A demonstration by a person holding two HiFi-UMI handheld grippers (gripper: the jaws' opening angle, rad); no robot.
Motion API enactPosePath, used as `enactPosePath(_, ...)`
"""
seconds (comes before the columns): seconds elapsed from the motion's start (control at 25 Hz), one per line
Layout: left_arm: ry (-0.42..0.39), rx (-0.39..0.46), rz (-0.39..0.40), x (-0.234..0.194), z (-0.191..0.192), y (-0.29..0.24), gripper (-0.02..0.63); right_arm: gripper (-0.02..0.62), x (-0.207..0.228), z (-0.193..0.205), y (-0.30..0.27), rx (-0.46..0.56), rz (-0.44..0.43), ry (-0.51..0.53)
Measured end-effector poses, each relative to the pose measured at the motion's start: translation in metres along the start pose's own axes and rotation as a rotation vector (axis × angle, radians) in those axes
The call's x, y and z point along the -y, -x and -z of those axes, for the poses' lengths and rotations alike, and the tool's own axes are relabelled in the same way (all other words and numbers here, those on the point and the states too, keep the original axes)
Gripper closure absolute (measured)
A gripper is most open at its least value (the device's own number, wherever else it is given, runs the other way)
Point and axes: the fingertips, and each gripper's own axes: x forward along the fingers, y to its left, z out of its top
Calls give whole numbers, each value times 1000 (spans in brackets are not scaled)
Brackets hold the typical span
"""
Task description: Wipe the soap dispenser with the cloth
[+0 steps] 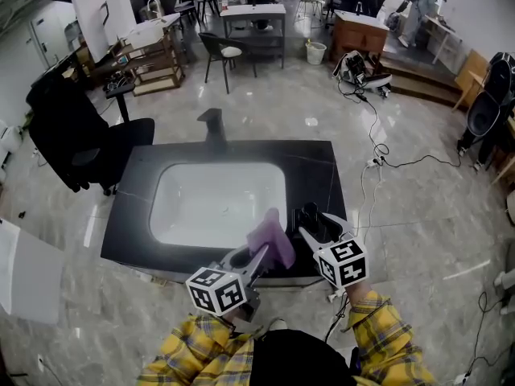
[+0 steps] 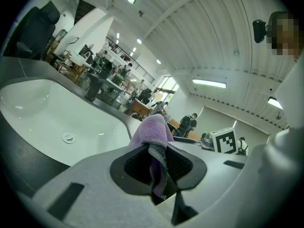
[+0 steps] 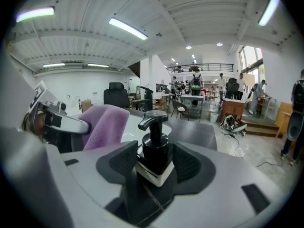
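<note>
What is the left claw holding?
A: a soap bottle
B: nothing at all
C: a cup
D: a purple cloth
D: the left gripper view shows the left claw pinched shut on the purple cloth, while the soap bottle sits between the pads of the right claw.

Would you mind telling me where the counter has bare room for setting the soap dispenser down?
Bare: the counter strip right of the basin, and the far strip beside the faucet. Crowded: the near edge, where cloth, soap dispenser, left claw and right claw meet.
</note>
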Motion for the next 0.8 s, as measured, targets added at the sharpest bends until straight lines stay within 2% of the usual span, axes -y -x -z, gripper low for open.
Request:
enactPosePath(0.16,1,3,12,4,3,4,541,403,5,10,24,38,63,-69)
enactPosePath(0.32,6,-3,31,9,6,14,541,487,-1,16,50,78,118,-131)
enactPosePath(0.4,6,-10,45,13,9,22,541,509,-8,20,62,79,134,-148)
enactPosePath(0.8,5,-36,81,18,19,74,541,538,-55,41,98,41,209,-224)
